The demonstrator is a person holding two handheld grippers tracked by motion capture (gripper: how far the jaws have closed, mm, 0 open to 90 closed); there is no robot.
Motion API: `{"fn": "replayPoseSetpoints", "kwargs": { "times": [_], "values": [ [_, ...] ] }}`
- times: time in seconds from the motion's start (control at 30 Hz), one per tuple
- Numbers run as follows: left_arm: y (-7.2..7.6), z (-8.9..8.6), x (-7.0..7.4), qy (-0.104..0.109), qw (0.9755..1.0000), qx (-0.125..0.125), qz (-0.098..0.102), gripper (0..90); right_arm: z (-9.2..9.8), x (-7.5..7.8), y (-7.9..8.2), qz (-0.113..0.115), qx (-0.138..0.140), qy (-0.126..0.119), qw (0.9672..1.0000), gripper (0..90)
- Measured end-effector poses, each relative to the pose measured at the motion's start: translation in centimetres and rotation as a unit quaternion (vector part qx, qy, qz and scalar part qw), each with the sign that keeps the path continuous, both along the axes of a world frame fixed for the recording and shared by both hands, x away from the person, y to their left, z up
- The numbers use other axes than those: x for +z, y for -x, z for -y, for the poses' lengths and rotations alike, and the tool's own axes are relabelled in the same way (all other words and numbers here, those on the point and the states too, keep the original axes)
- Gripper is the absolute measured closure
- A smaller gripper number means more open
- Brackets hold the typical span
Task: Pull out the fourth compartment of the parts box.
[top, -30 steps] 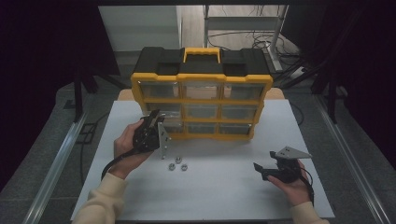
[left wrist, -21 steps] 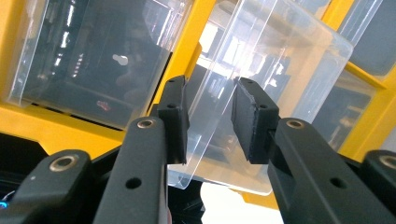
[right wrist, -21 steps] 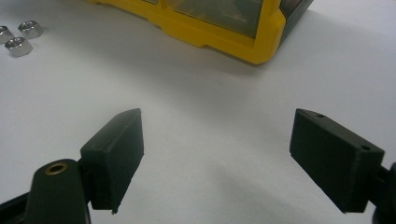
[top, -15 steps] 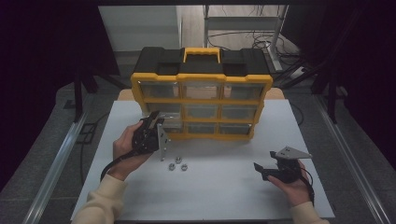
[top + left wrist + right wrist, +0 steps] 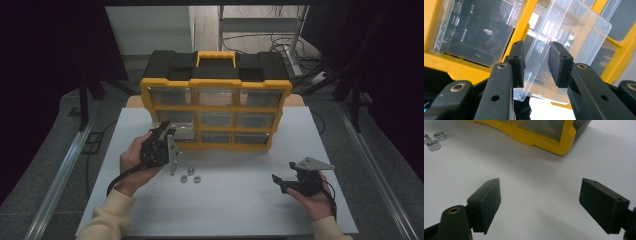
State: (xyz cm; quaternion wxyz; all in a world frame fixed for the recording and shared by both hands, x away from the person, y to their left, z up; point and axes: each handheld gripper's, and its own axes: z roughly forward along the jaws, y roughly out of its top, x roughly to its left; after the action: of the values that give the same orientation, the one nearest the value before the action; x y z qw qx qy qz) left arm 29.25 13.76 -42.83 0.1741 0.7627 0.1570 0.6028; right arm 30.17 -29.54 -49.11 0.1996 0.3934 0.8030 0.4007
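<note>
We keep the left tongs [image 5: 536, 63] straddling the clear drawer [image 5: 571, 42], pads seemingly not yet pinching, and pull straight; right tongs [image 5: 539, 205] spread, idle.

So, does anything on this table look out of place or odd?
Yes. One clear drawer sticks out of the yellow organizer at its lower left, while the others sit flush. It lies between the left claw pads. Three small metal nuts lie loose on the white table.
</note>
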Motion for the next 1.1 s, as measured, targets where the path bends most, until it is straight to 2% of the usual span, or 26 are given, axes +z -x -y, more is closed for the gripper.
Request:
{"fn": "replayPoseSetpoints", "kwargs": {
  "times": [0.47,0.77,1.1],
  "values": [
    [0.7,-0.2,0.1,0.007,1.0,-0.006,-0.004,66.9,0.0,0.0,0.0,0.001,0.001,0.001,1.0,18.0],
    [1.1,-0.2,0.2,0.001,1.0,-0.008,-0.001,66.9,-0.1,0.0,0.0,0.001,0.002,0.002,1.0,17.9],
    [1.4,-0.2,0.1,0.004,0.9999,-0.009,-0.003,66.9,-0.2,0.0,0.0,0.001,0.002,0.003,1.0,17.9]
  ]
}}
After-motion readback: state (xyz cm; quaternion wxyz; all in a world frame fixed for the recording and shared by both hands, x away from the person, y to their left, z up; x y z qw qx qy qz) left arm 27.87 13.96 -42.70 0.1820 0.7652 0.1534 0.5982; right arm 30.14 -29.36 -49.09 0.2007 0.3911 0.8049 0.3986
